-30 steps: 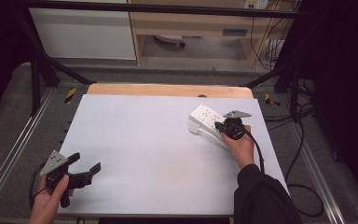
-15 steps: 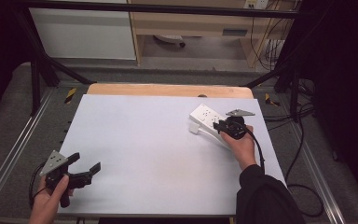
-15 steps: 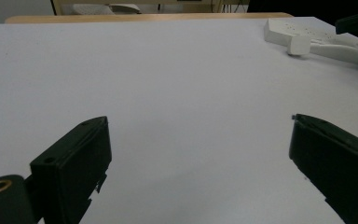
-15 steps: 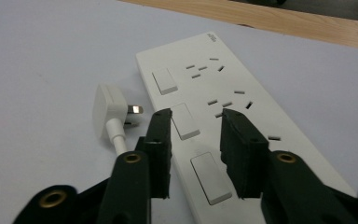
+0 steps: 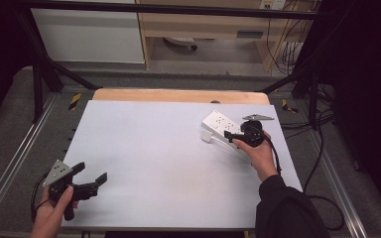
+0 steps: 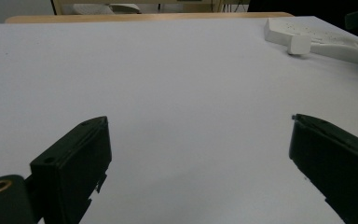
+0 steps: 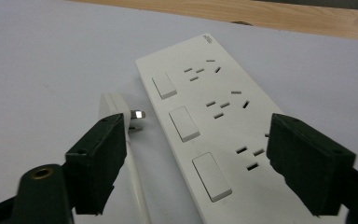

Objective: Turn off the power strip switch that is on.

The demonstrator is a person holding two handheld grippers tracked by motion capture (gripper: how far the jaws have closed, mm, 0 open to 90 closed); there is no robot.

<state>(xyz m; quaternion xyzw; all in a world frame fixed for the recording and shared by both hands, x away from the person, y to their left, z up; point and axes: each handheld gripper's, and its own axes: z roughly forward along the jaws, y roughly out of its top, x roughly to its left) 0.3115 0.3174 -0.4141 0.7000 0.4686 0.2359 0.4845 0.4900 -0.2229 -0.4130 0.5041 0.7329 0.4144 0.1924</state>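
Right now, line by line:

Right gripper [image 5: 234, 138]: over the near end of the power strip, at the right of the worktop; its jaws have just been opening and stand wide apart, the strip's body between them in the right gripper view, pads not pressing on it.

Power strip [image 7: 214, 121]: white, flat on the worktop [image 5: 154, 163], right of centre and toward the far edge; three rocker switches in a row beside three sets of socket slots; lying at a slant to the worktop's edges.

Plug [image 7: 114, 108]: white, lying on the worktop just beside the strip's switch side, metal pins pointing toward the strip; its white cord runs back beneath the gripper's jaw on that side.

Left gripper [image 5: 90, 181]: held in the left hand at the near left corner of the worktop, well apart from the strip; jaws wide open, nothing between them but bare white surface.

Far edge: a wooden strip [image 5: 178, 95] shows beyond the white surface.
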